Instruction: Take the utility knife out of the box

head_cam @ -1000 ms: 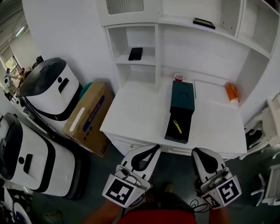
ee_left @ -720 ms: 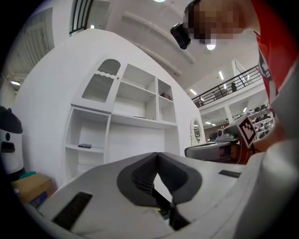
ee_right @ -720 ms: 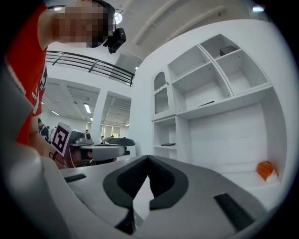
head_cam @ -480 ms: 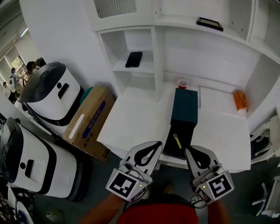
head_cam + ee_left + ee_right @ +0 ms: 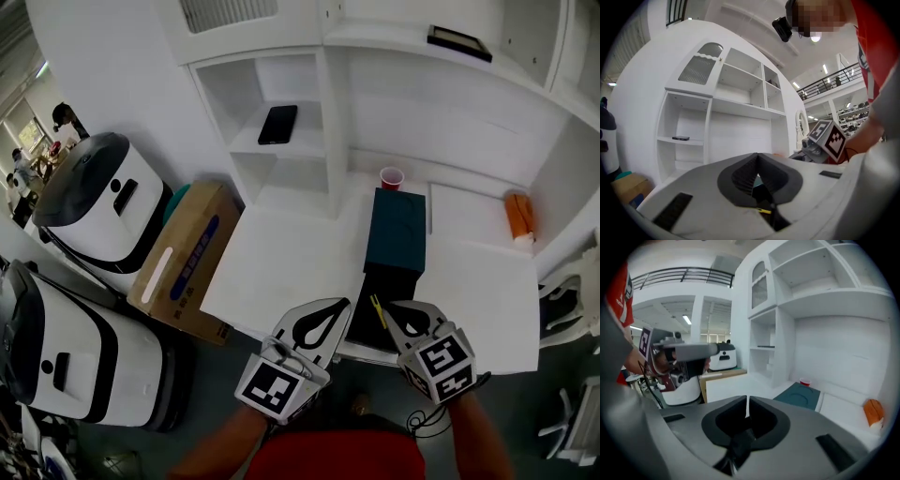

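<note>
A dark teal box (image 5: pixel 395 228) lies on the white desk (image 5: pixel 281 267), and its black open tray (image 5: pixel 361 323) reaches the desk's front edge. In the tray lies the yellow utility knife (image 5: pixel 379 310). My left gripper (image 5: pixel 343 304) hangs at the front edge just left of the tray, its jaws shut and empty. The right gripper (image 5: pixel 391 307) tilts down over the tray's near end, right beside the knife. Its jaws are opening, a narrow slit (image 5: pixel 747 403) shows between them, and nothing is in it. A yellow bit of the knife (image 5: pixel 764 211) shows below the left jaws.
A red cup (image 5: pixel 391 177) stands behind the box, and an orange object (image 5: pixel 519 215) lies at the desk's right. A phone (image 5: pixel 277 124) rests on a shelf. Left of the desk are a cardboard box (image 5: pixel 183 258) and white machines (image 5: pixel 94 202).
Both grippers have come forward from below the desk's edge up to the box's open tray. The right one has tipped downward, and its jaws have parted a little.
</note>
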Demonstrator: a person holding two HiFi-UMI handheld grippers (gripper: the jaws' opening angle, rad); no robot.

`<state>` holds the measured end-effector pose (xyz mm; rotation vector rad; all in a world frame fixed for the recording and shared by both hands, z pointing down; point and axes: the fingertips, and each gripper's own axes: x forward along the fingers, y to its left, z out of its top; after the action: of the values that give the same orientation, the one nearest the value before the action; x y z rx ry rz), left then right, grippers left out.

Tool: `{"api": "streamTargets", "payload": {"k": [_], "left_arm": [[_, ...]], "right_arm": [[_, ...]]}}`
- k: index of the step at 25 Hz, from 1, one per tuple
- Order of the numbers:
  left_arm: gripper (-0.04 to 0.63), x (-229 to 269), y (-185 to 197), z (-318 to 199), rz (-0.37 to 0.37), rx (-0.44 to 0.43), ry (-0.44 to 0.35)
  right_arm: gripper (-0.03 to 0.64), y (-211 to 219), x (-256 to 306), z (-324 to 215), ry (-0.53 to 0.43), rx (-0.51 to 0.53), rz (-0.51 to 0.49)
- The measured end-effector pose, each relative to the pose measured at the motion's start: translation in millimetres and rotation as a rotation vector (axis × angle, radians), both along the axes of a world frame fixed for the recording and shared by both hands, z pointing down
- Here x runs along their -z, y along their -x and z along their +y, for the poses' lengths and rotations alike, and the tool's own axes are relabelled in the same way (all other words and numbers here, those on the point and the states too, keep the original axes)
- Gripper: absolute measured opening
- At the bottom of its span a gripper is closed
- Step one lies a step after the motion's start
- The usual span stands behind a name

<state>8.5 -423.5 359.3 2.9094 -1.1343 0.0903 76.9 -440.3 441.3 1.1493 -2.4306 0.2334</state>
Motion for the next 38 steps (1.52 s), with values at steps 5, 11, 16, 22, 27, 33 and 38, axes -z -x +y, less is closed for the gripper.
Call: {"api": "streamTargets", "payload": {"k": [5, 11, 16, 22, 27, 33, 38], "left_arm": [[0.037, -6, 3, -14, 0.012, -0.029, 0.014], [0.037, -17, 0, -27, 0.028, -0.083, 0.021], [0.037, -24, 5, -37, 0.033, -0.095, 0.027], [0.037, -28, 15, -44, 0.035, -0.094, 0.04], [0.037, -32, 17, -47, 0.032, -0.1, 0.052], [0.037, -36, 7, -45, 0.029, -0.118, 0.062], [0.037, -36, 0, -45, 0.026, -0.128, 0.07]], "right_arm": [[0.103, 9, -56, -18, 0.209, 0.046, 0.196], [0.14, 10, -111, -30, 0.423, 0.034, 0.31], [0.14, 0, -142, -46, 0.524, -0.006, 0.435], [0.14, -2, -173, -48, 0.669, -0.033, 0.507], [0.127, -3, -178, -48, 0.704, -0.045, 0.472], [0.069, 1, -174, -50, 0.654, -0.011, 0.482], [0.067, -9, -151, -49, 0.599, -0.038, 0.438]]}}
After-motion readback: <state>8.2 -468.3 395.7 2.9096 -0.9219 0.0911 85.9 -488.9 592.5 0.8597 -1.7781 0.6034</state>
